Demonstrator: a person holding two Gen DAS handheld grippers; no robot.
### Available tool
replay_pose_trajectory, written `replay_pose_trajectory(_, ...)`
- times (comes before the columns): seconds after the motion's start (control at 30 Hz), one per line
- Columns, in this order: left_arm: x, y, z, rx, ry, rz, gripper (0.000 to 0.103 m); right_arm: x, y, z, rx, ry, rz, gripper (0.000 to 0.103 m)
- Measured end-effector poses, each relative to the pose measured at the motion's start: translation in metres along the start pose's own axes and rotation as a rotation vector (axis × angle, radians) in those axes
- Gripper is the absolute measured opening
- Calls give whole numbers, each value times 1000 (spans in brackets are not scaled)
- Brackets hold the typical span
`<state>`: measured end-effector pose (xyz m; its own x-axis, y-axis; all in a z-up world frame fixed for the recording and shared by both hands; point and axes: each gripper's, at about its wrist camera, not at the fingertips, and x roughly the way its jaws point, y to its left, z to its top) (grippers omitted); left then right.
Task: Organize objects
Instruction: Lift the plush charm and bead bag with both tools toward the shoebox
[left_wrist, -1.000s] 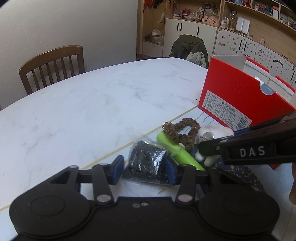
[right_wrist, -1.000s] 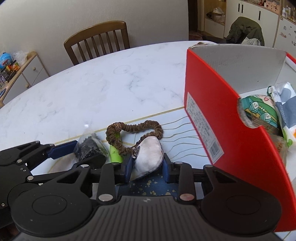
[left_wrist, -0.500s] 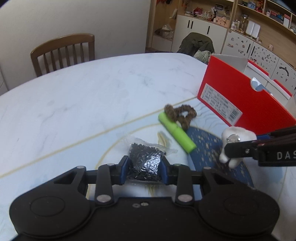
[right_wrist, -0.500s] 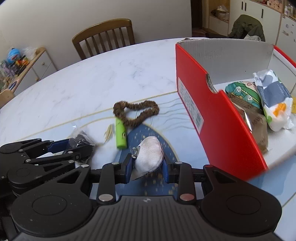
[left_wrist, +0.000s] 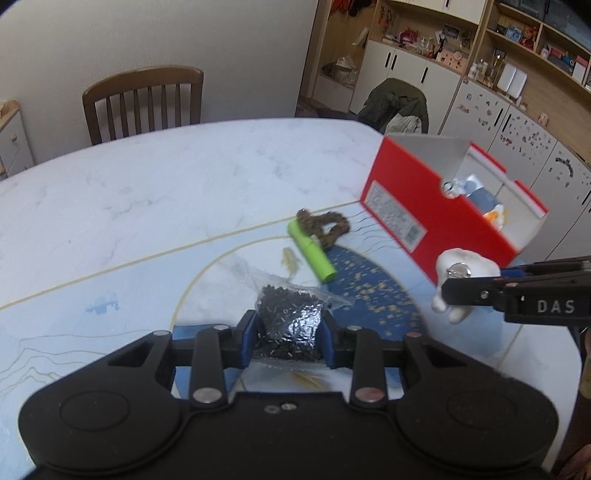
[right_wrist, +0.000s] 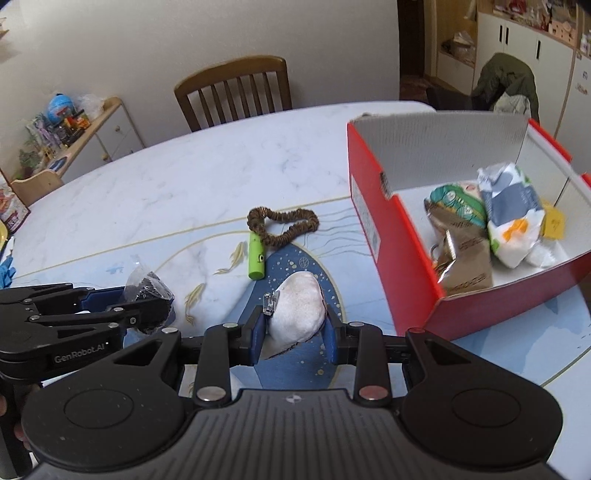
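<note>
Wooden chair (left_wrist: 144, 101), draped jacket (left_wrist: 399, 105)

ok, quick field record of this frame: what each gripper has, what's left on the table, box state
left gripper: shut on bag of black beads, lifted off the table
right gripper: shut on white pouch, also lifted
still on table: green tube, brown scrunchie lying over the tube's far end
box: red, open, to the right of the loose items
box contents: several snack packets
held items in box yet: no
</note>
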<state>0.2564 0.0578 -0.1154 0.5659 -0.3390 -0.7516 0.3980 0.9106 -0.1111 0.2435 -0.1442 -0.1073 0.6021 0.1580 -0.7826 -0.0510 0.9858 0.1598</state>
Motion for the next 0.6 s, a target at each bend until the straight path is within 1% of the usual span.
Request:
replay_pose_trajectory(0.1, -12, -10, 4, -11, -18, -1, 33, -14, -5, 2, -9, -22, 14, 31)
replay_pose_trajectory(0.37, -38, -42, 15, -3, -70, 13, 33, -47, -22, 7, -42, -66, 44, 31)
replay_pose_trajectory(0.6, -52, -72, 27, 0, -95, -3, 33, -70, -43, 10, -41, -93, 59, 31)
